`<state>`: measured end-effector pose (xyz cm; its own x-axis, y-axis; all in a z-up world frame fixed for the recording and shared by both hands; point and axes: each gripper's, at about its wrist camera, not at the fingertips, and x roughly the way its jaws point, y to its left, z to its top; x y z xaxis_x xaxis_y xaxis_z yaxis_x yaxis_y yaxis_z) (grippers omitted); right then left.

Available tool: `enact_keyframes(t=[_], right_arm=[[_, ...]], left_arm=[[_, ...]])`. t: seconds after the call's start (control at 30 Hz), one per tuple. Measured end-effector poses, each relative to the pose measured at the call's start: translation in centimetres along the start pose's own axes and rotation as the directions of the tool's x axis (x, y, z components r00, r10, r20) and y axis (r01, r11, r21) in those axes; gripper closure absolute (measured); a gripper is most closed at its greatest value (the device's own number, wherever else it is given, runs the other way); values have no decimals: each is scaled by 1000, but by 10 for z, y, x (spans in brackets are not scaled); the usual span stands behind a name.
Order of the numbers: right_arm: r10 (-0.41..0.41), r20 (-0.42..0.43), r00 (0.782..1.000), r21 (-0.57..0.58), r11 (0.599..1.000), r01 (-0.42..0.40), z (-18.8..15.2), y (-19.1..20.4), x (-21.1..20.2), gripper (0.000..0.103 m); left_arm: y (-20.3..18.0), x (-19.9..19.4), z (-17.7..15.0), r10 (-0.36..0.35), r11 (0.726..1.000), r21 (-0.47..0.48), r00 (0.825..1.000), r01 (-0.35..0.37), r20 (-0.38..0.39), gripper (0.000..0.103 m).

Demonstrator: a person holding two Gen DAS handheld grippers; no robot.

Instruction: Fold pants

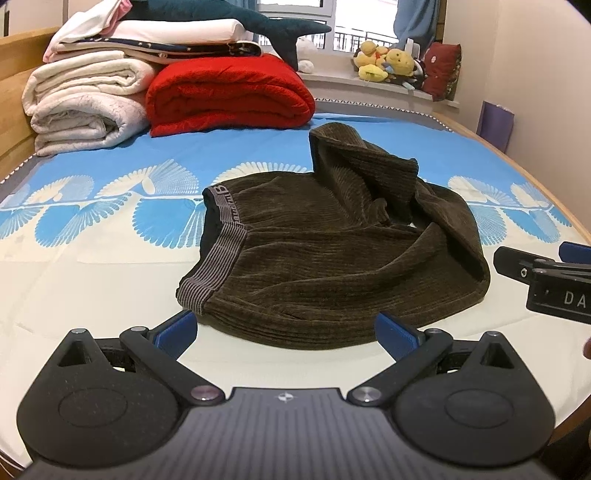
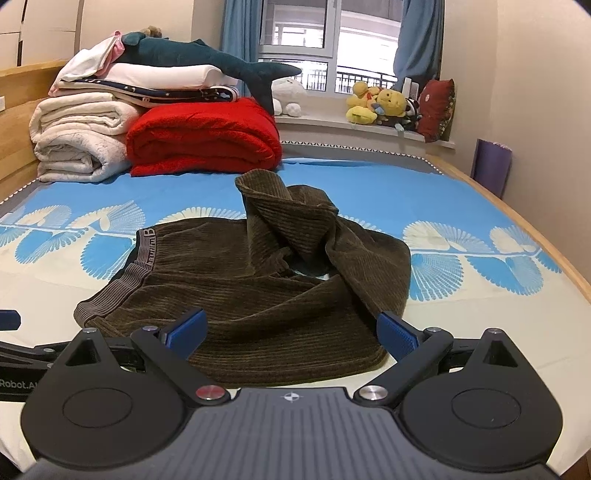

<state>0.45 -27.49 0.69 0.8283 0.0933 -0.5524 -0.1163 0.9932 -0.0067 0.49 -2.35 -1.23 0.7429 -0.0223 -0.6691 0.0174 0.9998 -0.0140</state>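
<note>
Dark brown corduroy pants [image 1: 325,251] lie crumpled on the bed, grey striped waistband [image 1: 218,254] to the left, legs bunched into a peak at the back right. My left gripper [image 1: 286,332] is open just in front of the pants' near edge, nothing between its blue pads [image 1: 177,330]. In the right wrist view the same pants [image 2: 258,295] lie ahead, and my right gripper [image 2: 291,332] is open over their near hem. The right gripper [image 1: 546,280] also shows at the right edge of the left wrist view.
The bed sheet [image 1: 92,258] is cream with a blue leaf pattern. Folded white blankets [image 1: 85,99] and a red blanket [image 1: 229,96] are stacked at the far left, a plush shark [image 1: 258,22] on top. Stuffed toys [image 1: 388,61] sit on the windowsill. A wooden bed edge [image 1: 546,177] runs along the right.
</note>
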Motion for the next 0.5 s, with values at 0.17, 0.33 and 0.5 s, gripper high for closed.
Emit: enact_keyframes(t=[0.17,0.33,0.5], right_arm=[[-63,11,998,-26,998,63,-2,69,18,5],[-79,13,997,-39,996,79,4,52,11,8],[-88,15,996,-63,994,88,19,26,-5,11]], left_arm=[[-2,-2,1,0,1000,8,1000,-1,25,0],[-1,-4,4,-4,1000,7,999,4,50,0],[-3,-6,3,-1,1000,14,997,0,73,0]])
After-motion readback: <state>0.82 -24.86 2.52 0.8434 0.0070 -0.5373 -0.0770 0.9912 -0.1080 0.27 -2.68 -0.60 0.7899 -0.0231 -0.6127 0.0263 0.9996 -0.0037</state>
